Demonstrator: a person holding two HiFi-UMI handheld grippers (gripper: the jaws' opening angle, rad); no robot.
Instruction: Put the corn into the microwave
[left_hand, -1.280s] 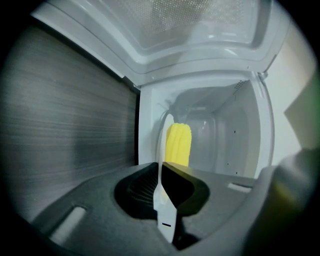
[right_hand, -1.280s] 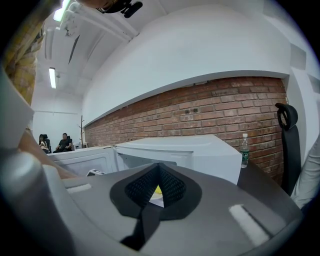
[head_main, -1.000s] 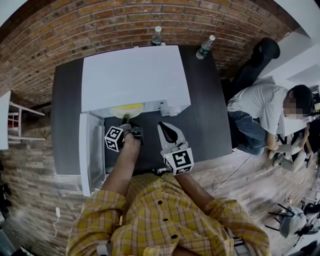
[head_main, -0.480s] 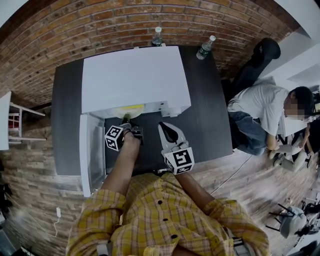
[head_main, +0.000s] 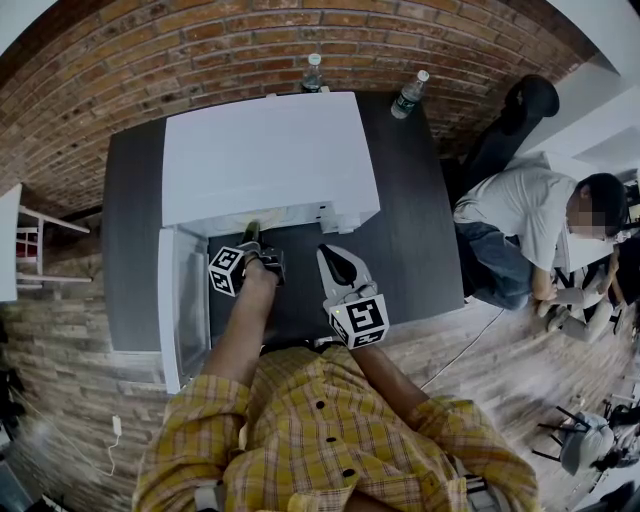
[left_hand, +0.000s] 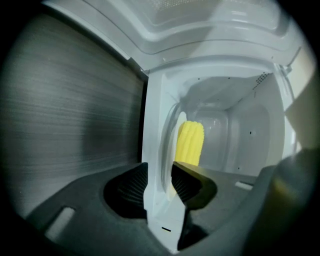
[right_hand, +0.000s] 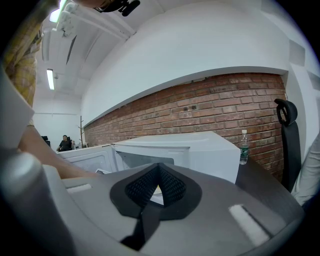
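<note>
Door: white microwave door (head_main: 178, 300), swung open at the left.
Left tongs (head_main: 250, 238): spread, jaws just opened, at the mouth of the white box microwave (head_main: 265, 150); its front edge shows between them.
Corn: yellow cob (left_hand: 190, 142) inside the cavity, beyond the jaws.
Right tongs (right_hand: 159, 170): pressed together, empty, over the dark table (head_main: 410, 200) near its front edge.

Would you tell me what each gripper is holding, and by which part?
Nothing is held. On the left gripper the jaws have just been opening, clear of the corn beyond them inside the microwave; the right gripper is shut, empty.
</note>
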